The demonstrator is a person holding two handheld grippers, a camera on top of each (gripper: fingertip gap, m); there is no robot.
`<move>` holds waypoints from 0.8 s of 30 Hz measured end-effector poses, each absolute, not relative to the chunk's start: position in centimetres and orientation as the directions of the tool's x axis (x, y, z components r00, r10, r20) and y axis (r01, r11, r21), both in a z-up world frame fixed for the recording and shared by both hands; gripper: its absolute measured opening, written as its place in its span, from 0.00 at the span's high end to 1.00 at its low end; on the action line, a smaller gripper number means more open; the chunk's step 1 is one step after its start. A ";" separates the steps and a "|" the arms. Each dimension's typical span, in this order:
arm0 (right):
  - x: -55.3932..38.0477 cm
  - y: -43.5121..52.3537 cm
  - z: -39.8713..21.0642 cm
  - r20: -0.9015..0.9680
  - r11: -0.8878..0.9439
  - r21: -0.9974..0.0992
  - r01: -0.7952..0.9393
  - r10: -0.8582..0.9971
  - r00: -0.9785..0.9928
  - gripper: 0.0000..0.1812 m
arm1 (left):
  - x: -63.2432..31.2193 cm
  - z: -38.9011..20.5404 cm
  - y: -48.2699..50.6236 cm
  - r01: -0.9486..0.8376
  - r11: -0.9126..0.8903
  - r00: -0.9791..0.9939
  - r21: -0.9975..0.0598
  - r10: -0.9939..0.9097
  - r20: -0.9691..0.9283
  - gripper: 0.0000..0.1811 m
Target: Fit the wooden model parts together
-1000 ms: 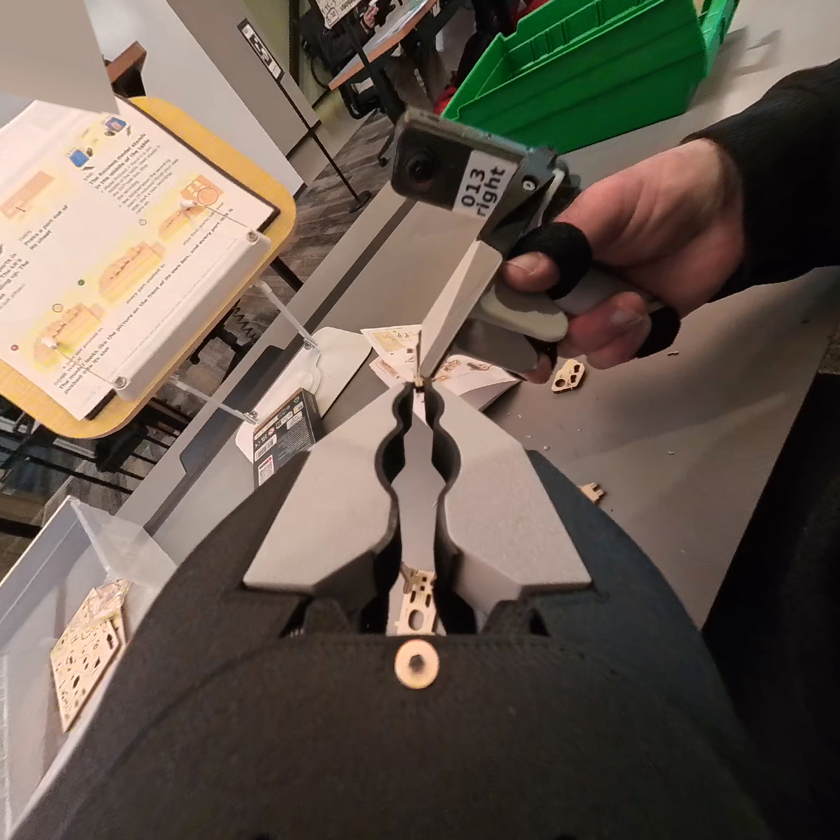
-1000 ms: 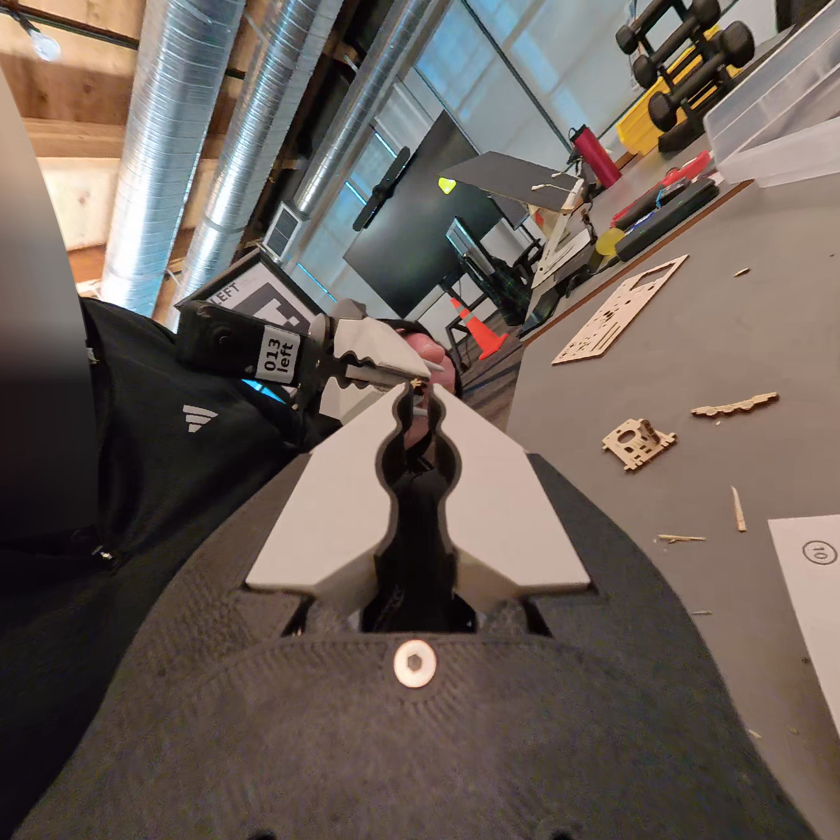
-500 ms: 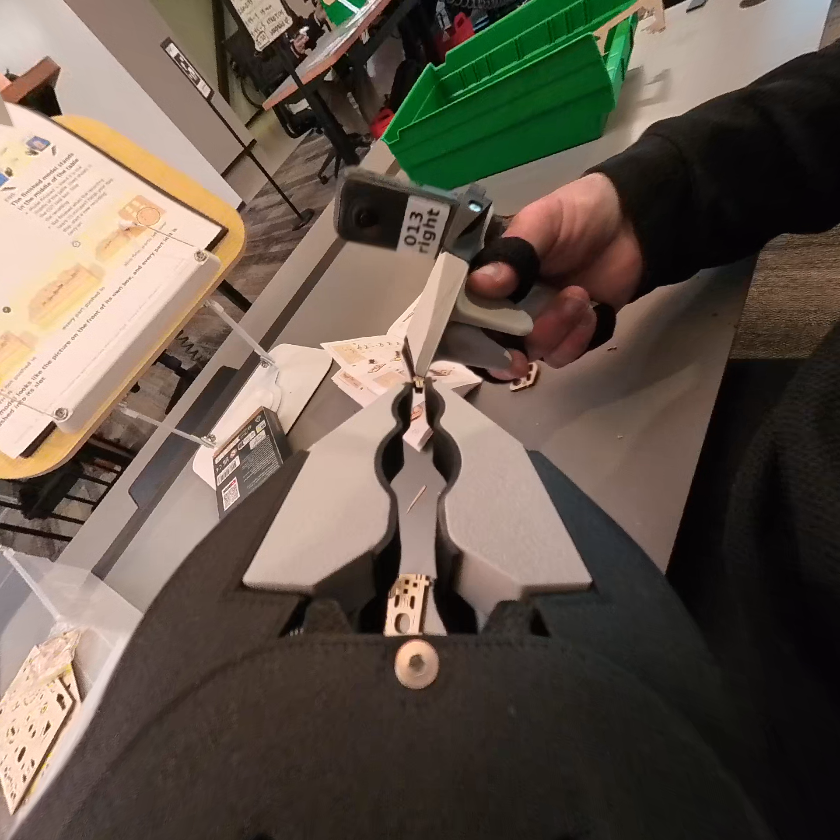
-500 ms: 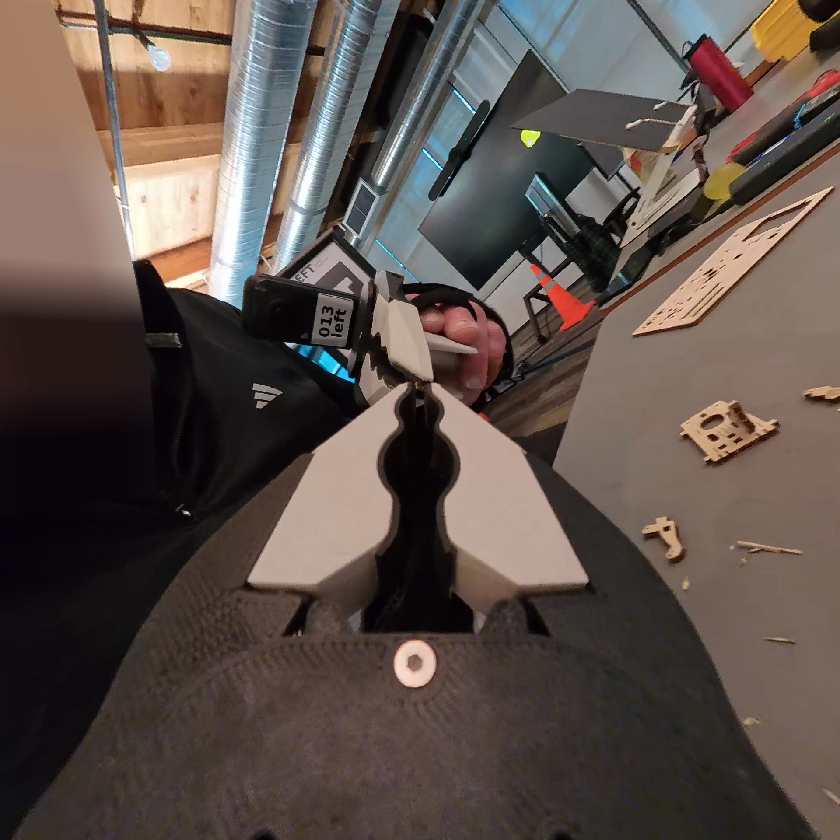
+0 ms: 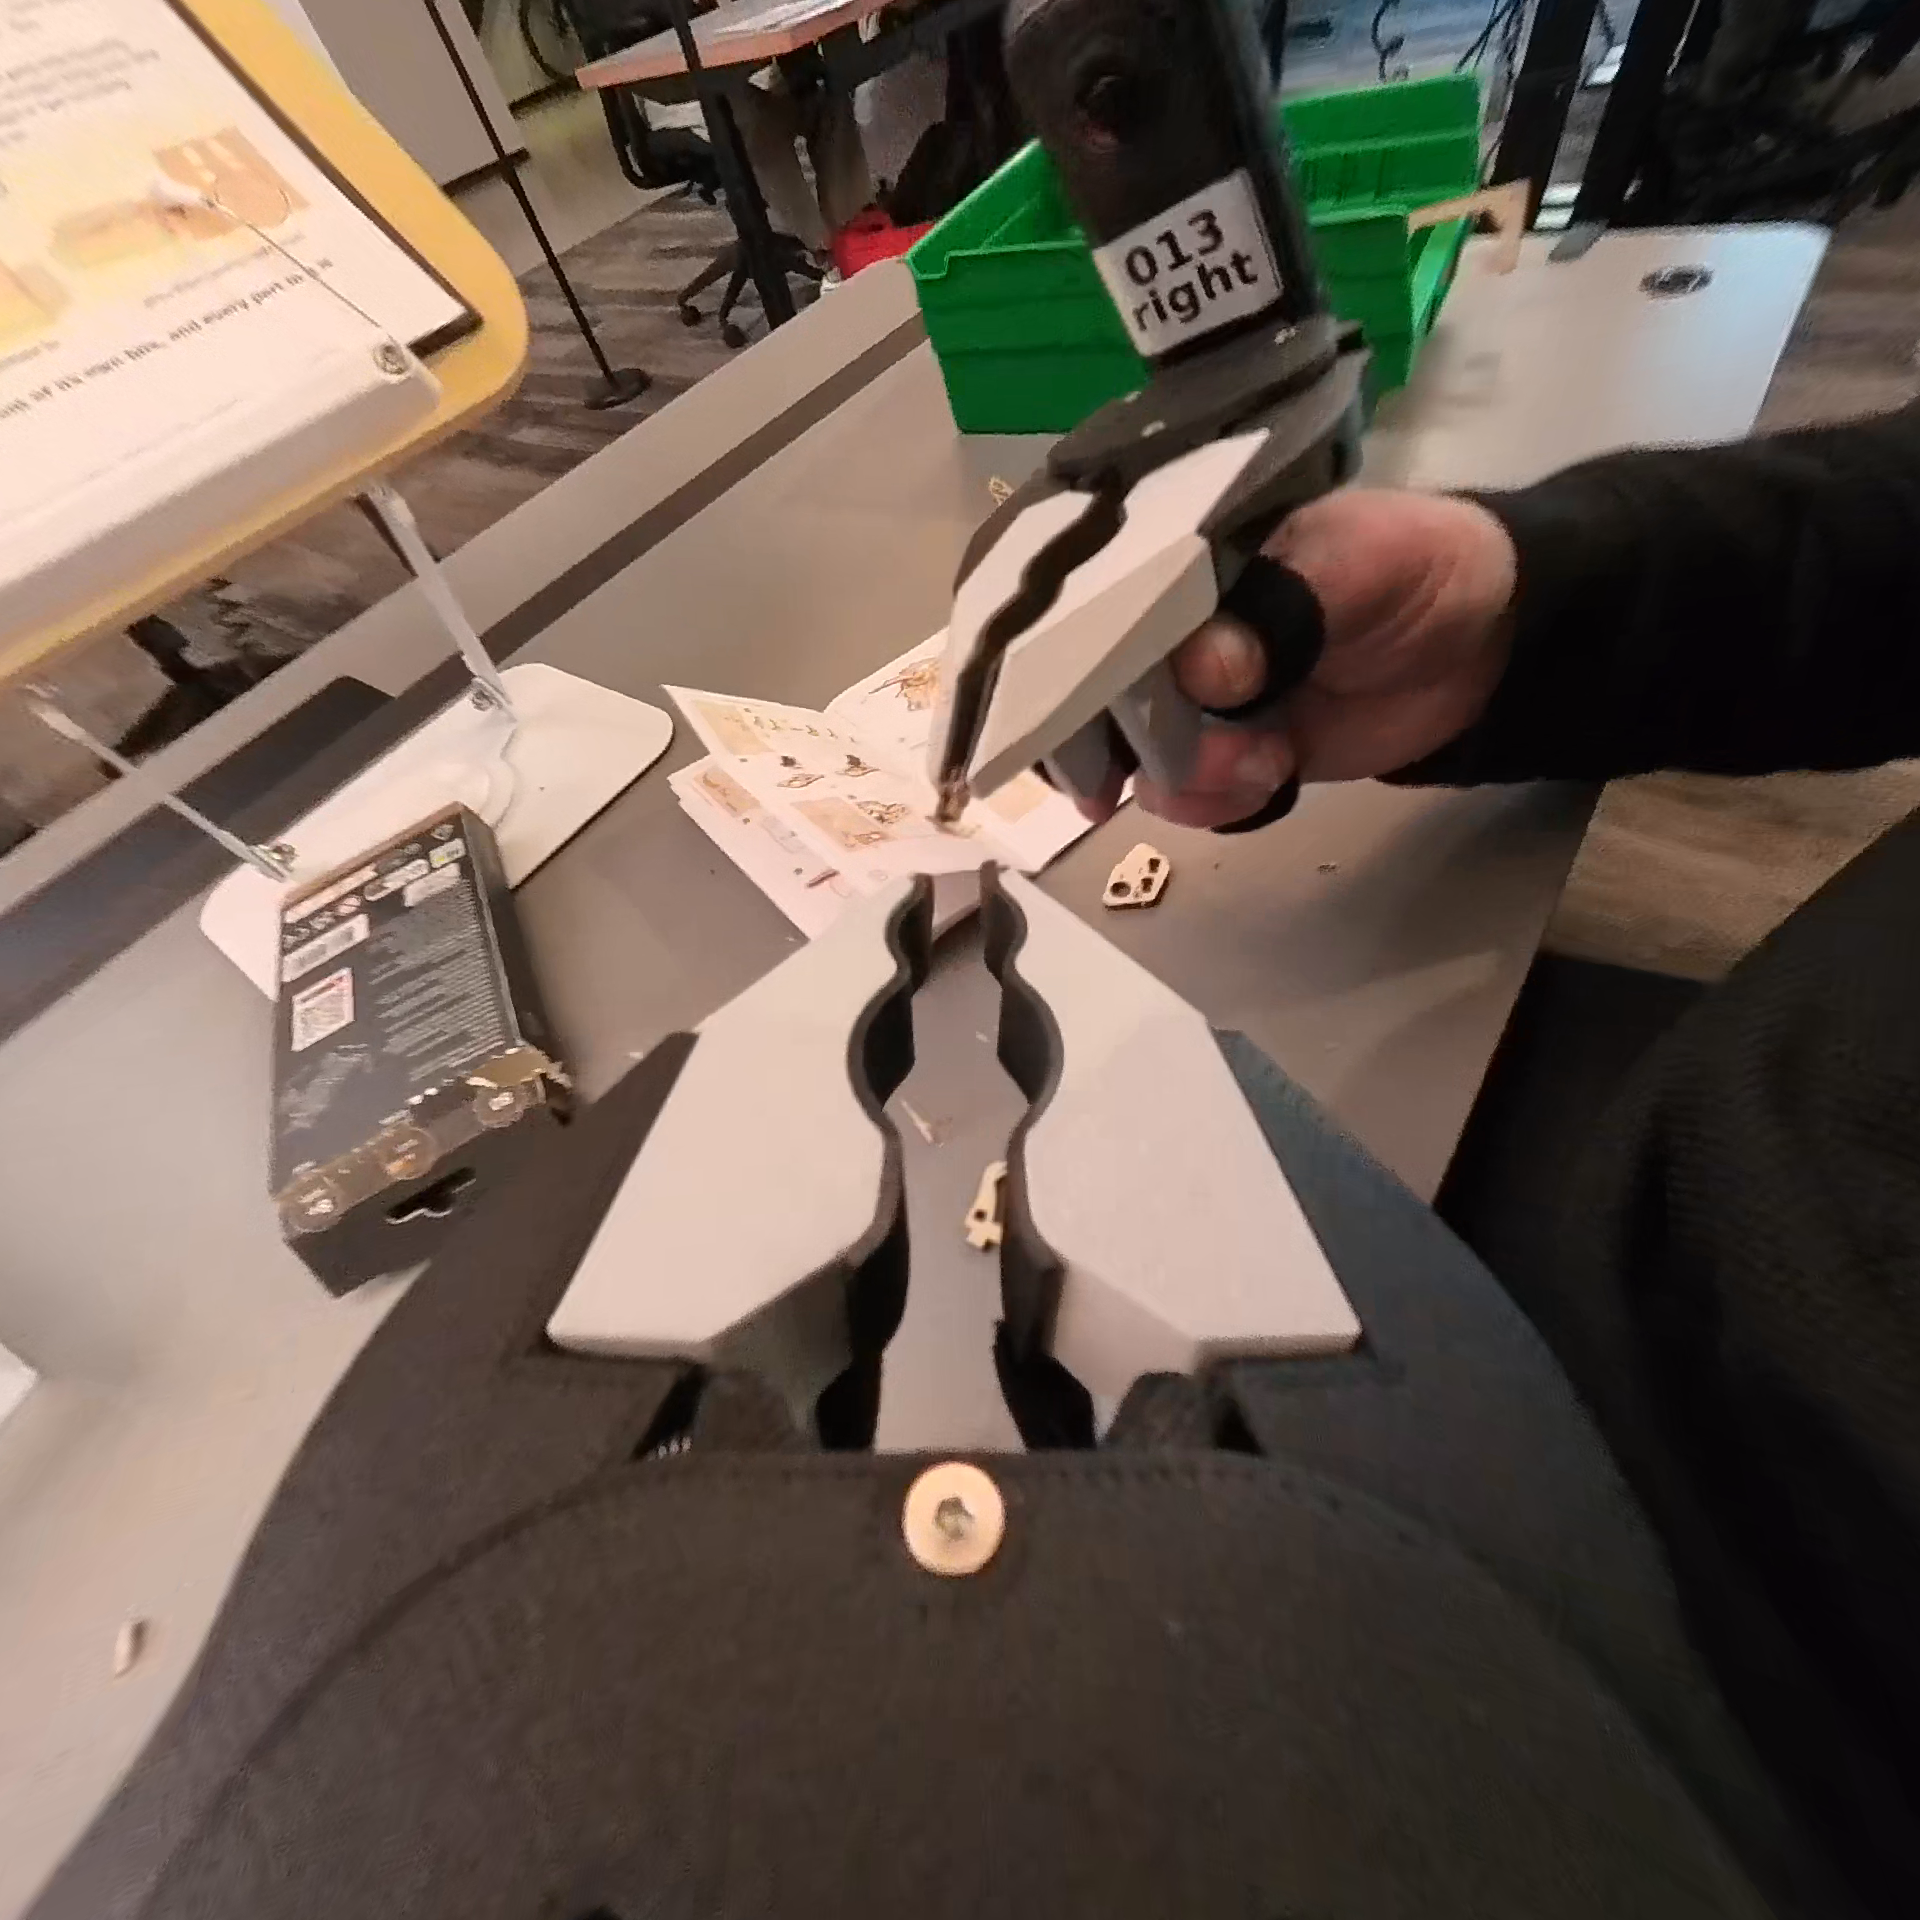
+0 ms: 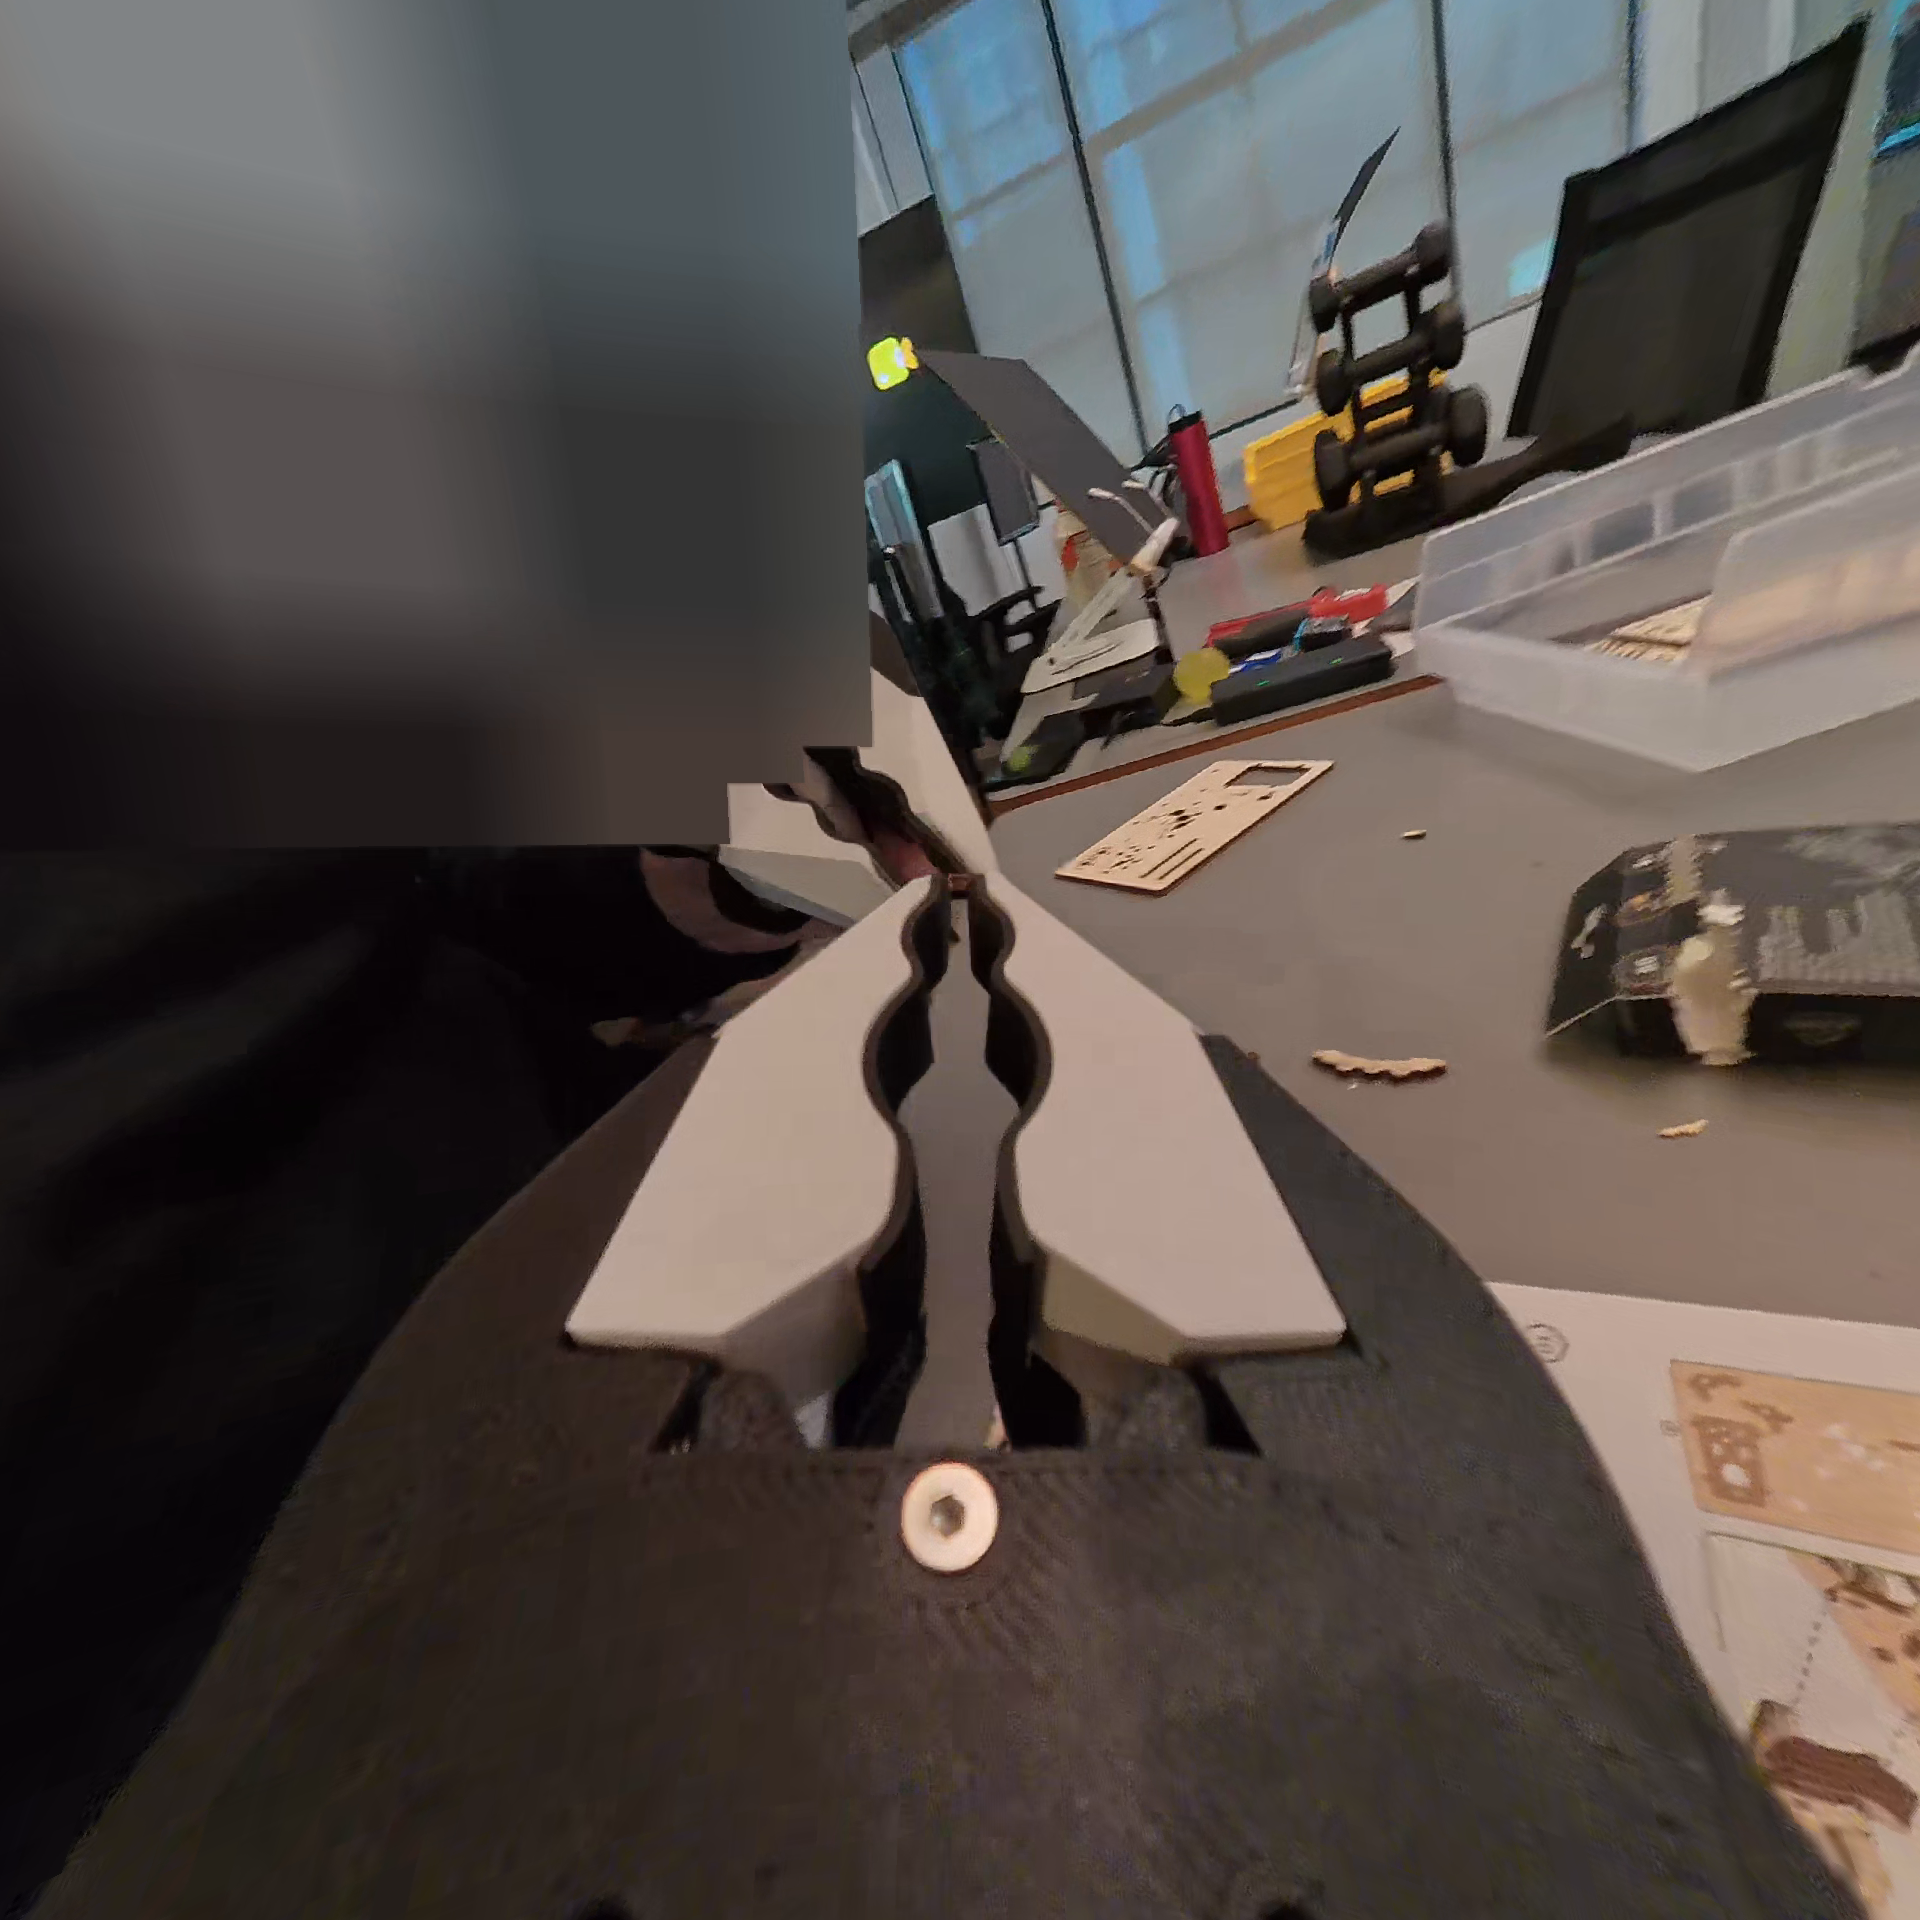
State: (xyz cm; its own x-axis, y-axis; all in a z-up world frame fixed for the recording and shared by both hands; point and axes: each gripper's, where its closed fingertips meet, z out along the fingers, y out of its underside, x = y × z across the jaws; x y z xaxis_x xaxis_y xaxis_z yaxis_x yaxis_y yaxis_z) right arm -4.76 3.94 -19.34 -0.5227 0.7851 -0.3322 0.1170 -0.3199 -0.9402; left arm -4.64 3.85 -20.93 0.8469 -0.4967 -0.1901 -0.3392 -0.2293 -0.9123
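My left gripper (image 5: 953, 883) is open by a narrow gap and holds nothing; it sits low over the grey table (image 5: 1299, 987). My right gripper (image 5: 951, 800) points down just beyond it, shut on a tiny wooden part (image 5: 954, 808) held above the instruction leaflet (image 5: 821, 800). In the right wrist view the same tiny part (image 6: 963, 884) sits pinched at my right gripper's tips (image 6: 951, 885). A small wooden part (image 5: 1138, 888) lies on the table right of the leaflet. Another small part (image 5: 987, 1205) lies under my left fingers.
A black box (image 5: 395, 1029) lies left, by the base of the instruction stand (image 5: 561, 738). A green bin (image 5: 1039, 312) stands at the back. The right wrist view shows a punched wooden sheet (image 6: 1195, 821), wooden scraps (image 6: 1377, 1062), a black box (image 6: 1745, 935) and a clear plastic case (image 6: 1662, 623). The tips of both grippers are at nearly the same place.
My left gripper has opened and come away from the tiny part, dropping lower over the table. My right gripper keeps the part and has turned to point down over the leaflet.
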 end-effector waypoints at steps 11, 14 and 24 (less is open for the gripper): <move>-4.7 3.0 -19.9 -0.140 -0.116 -0.990 0.079 0.861 -0.490 0.99 | -4.1 -20.8 3.5 -0.263 -0.251 0.836 -0.931 -0.541 -0.091 1.00; -4.7 2.8 -20.0 -0.123 -0.094 -0.992 0.083 0.863 -0.491 0.99 | -4.2 -20.9 3.4 -0.281 -0.251 0.837 -0.926 -0.536 -0.109 0.99; -4.9 2.1 -20.6 -0.095 -0.053 -0.994 0.100 0.869 -0.485 0.99 | -4.6 -21.4 2.7 -0.348 -0.261 0.834 -0.901 -0.525 -0.170 0.99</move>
